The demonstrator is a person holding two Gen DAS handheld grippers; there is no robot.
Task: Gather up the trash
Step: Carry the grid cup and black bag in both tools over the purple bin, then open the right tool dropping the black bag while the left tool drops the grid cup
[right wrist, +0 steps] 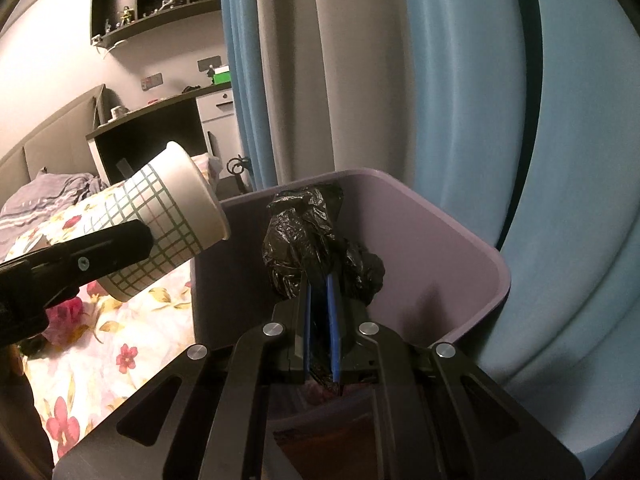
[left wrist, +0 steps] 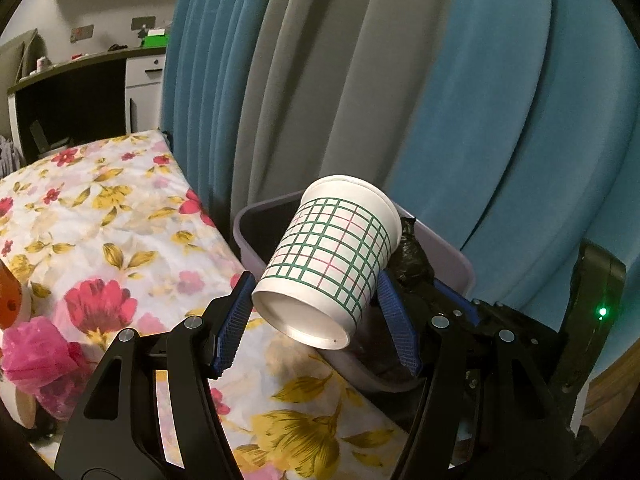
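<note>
We grip a cup (left wrist: 328,256) and a black bag (right wrist: 316,236) over the bin (right wrist: 460,248); pink trash (left wrist: 36,356) waits at nine o'clock.

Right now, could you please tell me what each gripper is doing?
Left gripper: shut on the paper cup.
Right gripper: shut on the black plastic bag, over the purple bin.

The bin (right wrist: 472,248) stands right beside the bed (left wrist: 92,216), against its edge, with the curtain (left wrist: 360,80) hanging just behind both. The cup (left wrist: 332,256) is tipped on its side between the left gripper's (left wrist: 316,316) fingers, over the near bed-side corner of the bin. To its right, the bag (right wrist: 316,240) hangs above the bin's opening, pinched in the right gripper (right wrist: 320,304). A desk (right wrist: 160,120) stands behind the bed.
</note>
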